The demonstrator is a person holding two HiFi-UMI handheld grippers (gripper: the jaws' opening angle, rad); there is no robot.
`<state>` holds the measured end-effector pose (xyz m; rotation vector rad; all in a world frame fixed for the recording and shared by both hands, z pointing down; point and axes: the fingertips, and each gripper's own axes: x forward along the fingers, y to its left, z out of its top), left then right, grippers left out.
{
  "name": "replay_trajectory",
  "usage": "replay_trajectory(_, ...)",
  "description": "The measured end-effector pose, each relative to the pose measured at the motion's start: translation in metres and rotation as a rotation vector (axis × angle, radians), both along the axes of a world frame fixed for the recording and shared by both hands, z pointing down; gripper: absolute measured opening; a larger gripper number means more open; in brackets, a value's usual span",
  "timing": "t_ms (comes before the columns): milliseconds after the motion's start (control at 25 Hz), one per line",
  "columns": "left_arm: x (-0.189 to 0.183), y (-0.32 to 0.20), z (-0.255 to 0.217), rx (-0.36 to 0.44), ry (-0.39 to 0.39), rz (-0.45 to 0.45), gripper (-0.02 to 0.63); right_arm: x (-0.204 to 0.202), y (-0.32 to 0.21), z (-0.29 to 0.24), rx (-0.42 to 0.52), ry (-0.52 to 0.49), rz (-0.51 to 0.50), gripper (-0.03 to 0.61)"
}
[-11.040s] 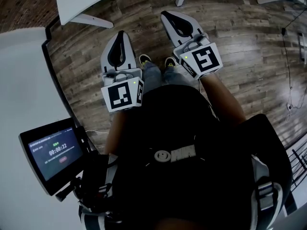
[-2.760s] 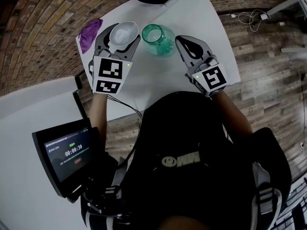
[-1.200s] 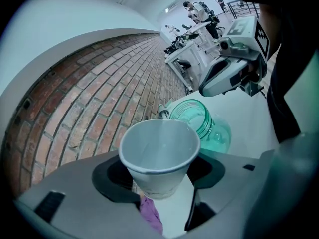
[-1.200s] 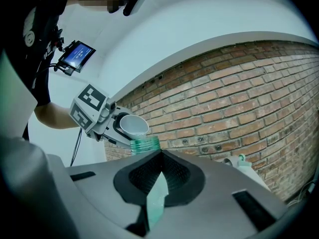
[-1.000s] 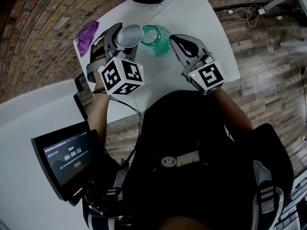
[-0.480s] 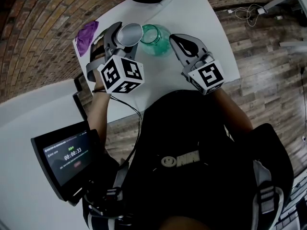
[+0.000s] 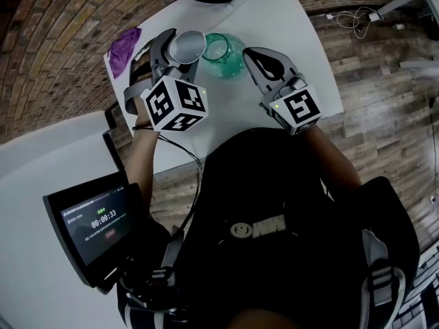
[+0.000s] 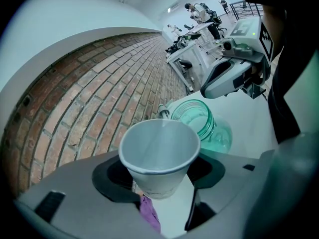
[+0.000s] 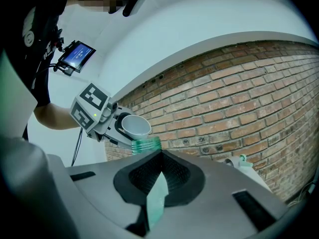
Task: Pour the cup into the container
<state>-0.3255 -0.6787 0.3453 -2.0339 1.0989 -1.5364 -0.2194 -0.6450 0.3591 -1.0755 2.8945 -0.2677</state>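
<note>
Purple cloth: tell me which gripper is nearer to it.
Left. The left gripper, holding the cup, sits just beside the purple cloth. The right gripper is on the far side of the green jar from the cloth.

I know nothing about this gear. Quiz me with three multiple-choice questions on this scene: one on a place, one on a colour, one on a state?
1. Where is the purple cloth? A) on the table, left of the left gripper; B) on a chair; C) on the floor.
2. What colour is the glass jar? A) red; B) green; C) black.
3. How is the paper cup? A) standing on the table; B) lying crushed; C) gripped in the left gripper's jaws, tipped toward the jar.
Answers: 1 A, it lies by the table's left edge. 2 B, see-through green glass. 3 C, the jaws press its sides.
</note>
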Motion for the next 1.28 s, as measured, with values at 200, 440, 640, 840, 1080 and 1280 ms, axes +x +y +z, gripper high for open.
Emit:
replay_trajectory(200,0.0002,0.0003,-0.0007,0.003,-0.003,0.001,0.302,-0.0005,0.0009,0.0011,-0.014,0.013,-0.001,0.000)
replay_trajectory(440,-0.0010,0.0003,0.0002,0.000,-0.010,0.002,0.302,-0.0015,0.0003,-0.0012,-0.004,0.009,0.005,0.000)
replay_trajectory(640,-0.0007,0.0002,0.0005,0.001,-0.017,0.005,0.302,-0.0015,0.0008,-0.0003,0.000,0.011,0.002,0.000)
replay_trajectory(840,-0.0002,0.0001,0.0005,0.000,-0.023,0.006,0.302,-0.0007,0.0006,-0.0012,0.006,0.009,0.005,0.000)
replay_trajectory(1080,0.0004,-0.0003,0.0008,0.001,-0.026,0.009,0.302,-0.0013,0.0004,-0.0014,0.006,0.010,0.003,0.000)
replay_trajectory(1280,0.0005,0.0004,0.0009,-0.002,-0.027,0.008,0.302,-0.0024,0.0009,-0.0022,0.006,0.009,0.001,0.000)
